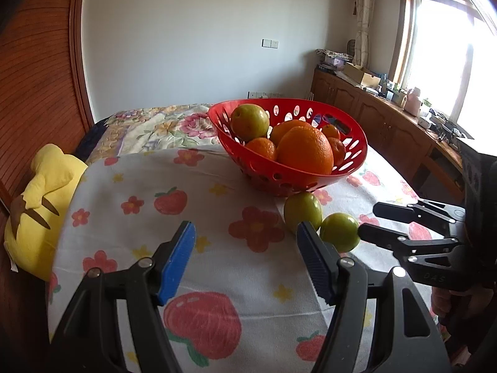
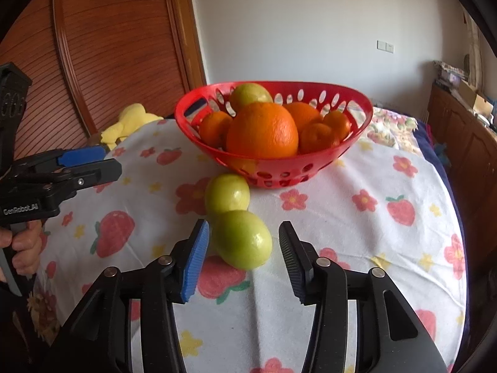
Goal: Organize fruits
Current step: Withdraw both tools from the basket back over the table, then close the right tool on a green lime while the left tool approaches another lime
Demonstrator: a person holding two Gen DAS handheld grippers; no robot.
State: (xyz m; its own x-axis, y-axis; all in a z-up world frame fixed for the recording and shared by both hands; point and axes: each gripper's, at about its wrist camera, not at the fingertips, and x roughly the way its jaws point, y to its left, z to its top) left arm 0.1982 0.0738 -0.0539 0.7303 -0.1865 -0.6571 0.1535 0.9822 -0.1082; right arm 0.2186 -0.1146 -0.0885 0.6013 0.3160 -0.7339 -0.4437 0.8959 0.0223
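Note:
A red perforated basket (image 1: 279,175) (image 2: 279,168) stands on the strawberry-print cloth. It holds a large orange (image 1: 306,150) (image 2: 262,130), a green fruit (image 1: 250,121) (image 2: 250,93) and several smaller oranges. Two green fruits lie side by side on the cloth in front of it, the far one (image 1: 303,211) (image 2: 226,194) and the near one (image 1: 340,231) (image 2: 242,239). My right gripper (image 2: 243,223) (image 1: 369,219) is open around the near one, with a gap at the right pad. My left gripper (image 1: 245,225) (image 2: 111,160) hovers open over bare cloth, left of the fruits.
A yellow plush toy (image 1: 40,205) (image 2: 130,124) lies at the cloth's left edge beside a wooden slatted door (image 2: 108,62). A wooden cabinet (image 1: 388,115) with clutter runs under the window at right. A hand (image 2: 25,248) holds the left gripper's handle.

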